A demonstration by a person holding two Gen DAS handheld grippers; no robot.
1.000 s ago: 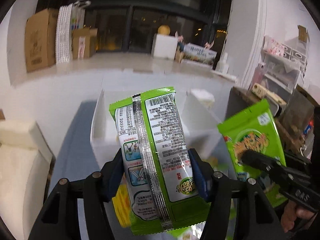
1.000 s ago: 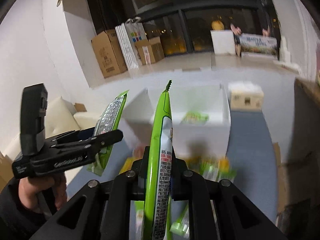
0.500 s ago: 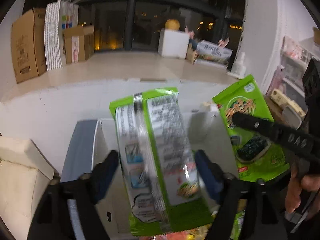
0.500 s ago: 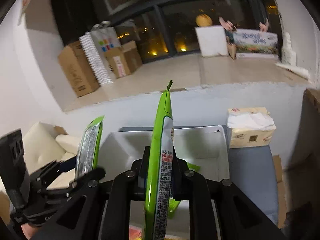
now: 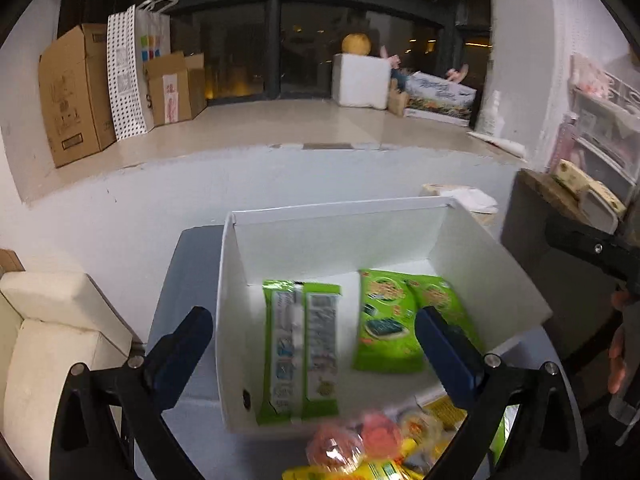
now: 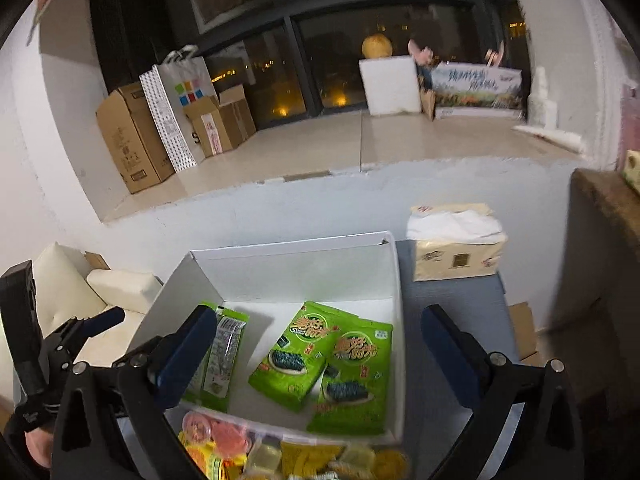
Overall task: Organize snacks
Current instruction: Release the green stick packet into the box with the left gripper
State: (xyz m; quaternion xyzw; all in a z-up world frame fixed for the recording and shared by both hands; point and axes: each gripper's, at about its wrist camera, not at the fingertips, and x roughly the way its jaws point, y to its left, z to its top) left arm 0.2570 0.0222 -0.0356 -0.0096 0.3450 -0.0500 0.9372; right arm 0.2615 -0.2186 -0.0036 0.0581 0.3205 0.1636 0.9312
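Note:
A white open box point(image 5: 340, 213) sits below both grippers. Three green seaweed snack packs lie inside it. One, blurred, lies label side down point(image 5: 301, 350) at the left, and two lie face up point(image 5: 386, 330) at the right. My left gripper point(image 5: 313, 315) hangs above the box, its jaws opening, nothing between the pads. My right gripper point(image 6: 320, 312) is also over the box point(image 6: 288, 246) with jaws opening and empty. Below it lie the face-up packs point(image 6: 294, 360) point(image 6: 352, 380) and the label-down pack point(image 6: 219, 360). The left gripper point(image 6: 86, 326) shows at the left edge there.
Loose snacks in yellow, pink and orange wrappers point(image 6: 280, 456) are heaped at the box's near wall. A tissue pack point(image 6: 456, 248) stands right of the box on the grey table point(image 6: 448, 312). Cream cushions point(image 5: 48, 320) lie to the left, a brown cabinet point(image 6: 600, 240) to the right.
Both grippers moved forward over the white box and opened. The green pack each one held has dropped into the box.

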